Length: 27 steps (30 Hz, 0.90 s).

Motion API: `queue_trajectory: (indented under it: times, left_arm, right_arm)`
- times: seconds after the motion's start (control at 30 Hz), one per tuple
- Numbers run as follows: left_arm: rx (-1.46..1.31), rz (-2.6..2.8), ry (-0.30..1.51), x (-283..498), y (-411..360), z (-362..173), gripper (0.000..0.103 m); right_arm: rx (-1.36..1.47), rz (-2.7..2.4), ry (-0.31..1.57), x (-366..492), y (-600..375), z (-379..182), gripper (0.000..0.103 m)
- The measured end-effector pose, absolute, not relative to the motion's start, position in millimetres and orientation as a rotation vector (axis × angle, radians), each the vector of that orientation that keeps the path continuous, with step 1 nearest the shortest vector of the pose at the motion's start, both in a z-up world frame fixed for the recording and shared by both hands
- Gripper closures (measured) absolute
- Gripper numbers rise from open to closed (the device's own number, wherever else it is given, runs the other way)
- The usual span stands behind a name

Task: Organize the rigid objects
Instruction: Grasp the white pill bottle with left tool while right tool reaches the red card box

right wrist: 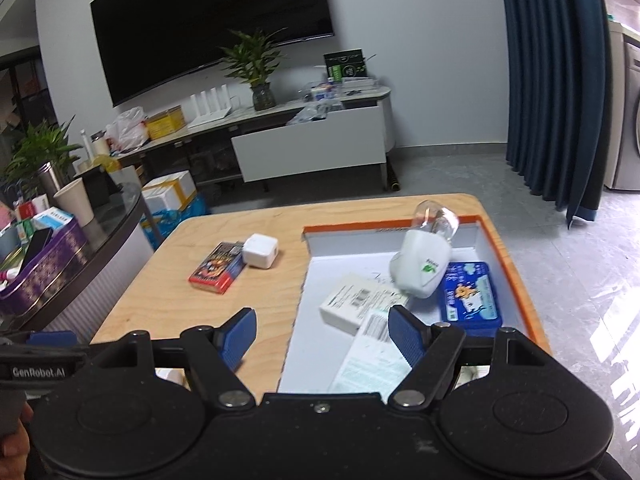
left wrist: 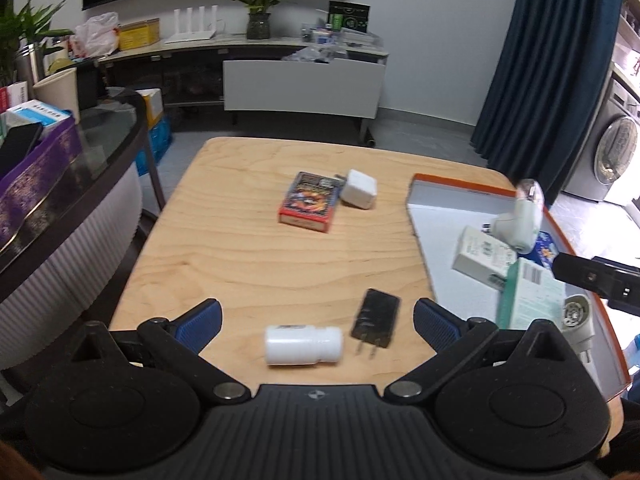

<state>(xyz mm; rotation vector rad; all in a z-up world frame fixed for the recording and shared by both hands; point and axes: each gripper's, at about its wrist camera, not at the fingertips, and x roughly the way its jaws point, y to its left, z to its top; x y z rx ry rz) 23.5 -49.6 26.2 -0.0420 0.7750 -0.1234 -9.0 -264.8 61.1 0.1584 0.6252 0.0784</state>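
My left gripper point(left wrist: 318, 320) stands wide open above the near edge of the wooden table point(left wrist: 240, 264). A white pill bottle point(left wrist: 304, 345) lies on its side between the fingers, touching neither, with a black plug charger point(left wrist: 376, 322) just right of it. Further back lie a red card box point(left wrist: 308, 202) and a white cube charger point(left wrist: 359, 190). My right gripper point(right wrist: 322, 334) is open over the left wall of the orange-rimmed white tray point(right wrist: 312, 280), its pads pressing on nothing. The tray holds a tilted, blurred white bulb point(right wrist: 424, 272), a blue box point(right wrist: 470, 300), a white box point(right wrist: 352, 304) and a green-white box point(right wrist: 372, 356).
A dark glass-topped counter point(left wrist: 112, 136) with a purple box point(left wrist: 36, 176) and a paper cup point(left wrist: 60, 92) borders the table's left side. A white adapter point(left wrist: 576, 316) lies in the tray's near corner. Behind the table are a TV cabinet point(left wrist: 300, 88), a blue curtain point(left wrist: 544, 60) and a washing machine point(left wrist: 616, 152).
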Motion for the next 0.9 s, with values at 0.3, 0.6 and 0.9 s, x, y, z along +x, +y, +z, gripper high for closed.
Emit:
queue_trajectory:
  times: [0.3, 0.6, 0.9]
  left_arm:
    - [-0.095, -0.029, 0.819, 24.9, -10.2, 13.2, 0.0]
    - [-0.054, -0.093, 0.848, 28.2, -29.8, 3.0, 0.0]
    - [-0.036, -0.109, 0.886, 31.3, -41.0, -10.3, 0.0]
  right_arm:
    - [0.151, 0.108, 0.655, -9.5, -254.4, 51.5, 0.017]
    - [0.13, 0.142, 0.678, -6.8, -245.1, 46.3, 0.017]
    - [0.119, 0.155, 0.702, -3.0, -237.5, 39.5, 0.017]
